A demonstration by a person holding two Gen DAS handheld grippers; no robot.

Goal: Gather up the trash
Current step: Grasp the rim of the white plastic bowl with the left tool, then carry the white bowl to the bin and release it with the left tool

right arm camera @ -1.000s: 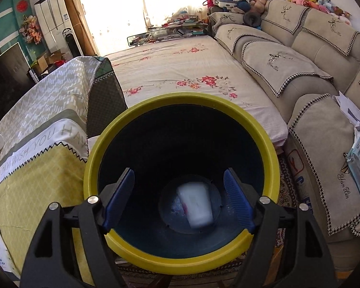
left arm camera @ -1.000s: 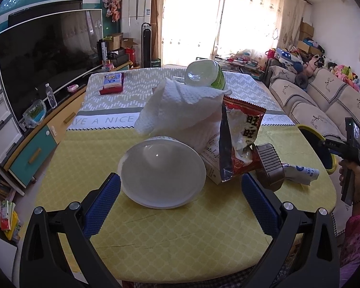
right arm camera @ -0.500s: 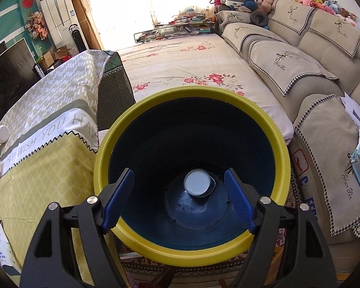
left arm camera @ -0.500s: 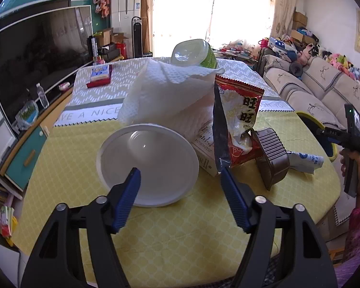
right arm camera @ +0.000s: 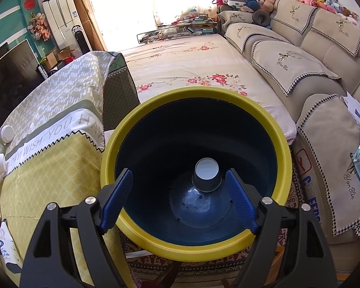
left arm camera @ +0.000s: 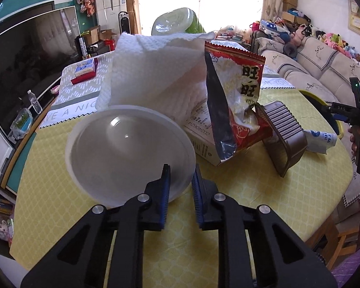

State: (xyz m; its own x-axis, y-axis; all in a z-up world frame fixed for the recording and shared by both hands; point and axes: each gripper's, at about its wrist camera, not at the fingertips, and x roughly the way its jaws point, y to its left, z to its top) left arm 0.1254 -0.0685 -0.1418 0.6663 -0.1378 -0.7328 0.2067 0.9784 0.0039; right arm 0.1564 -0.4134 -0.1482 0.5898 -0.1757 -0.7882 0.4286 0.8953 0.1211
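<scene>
On table, left hand-held gripper (left arm camera: pixel 181 180) closing around bowl rim (left arm camera: pixel 129 151).

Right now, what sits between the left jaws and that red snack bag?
In the left wrist view, only the near rim of the white plastic bowl and bare yellow tablecloth lie before the red snack bag; the jaws are closing on that rim.

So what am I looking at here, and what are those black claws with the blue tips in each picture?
No robot: a person holds a hand tool with two fingers in each hand, each carrying a camera looking along them. The left gripper is closing on the near rim of a white plastic bowl, which lies on the yellow tablecloth beside a paper towel, a red snack bag and a brown tray. The right gripper hangs open and empty over a yellow-rimmed bin with a paper cup inside.
</scene>
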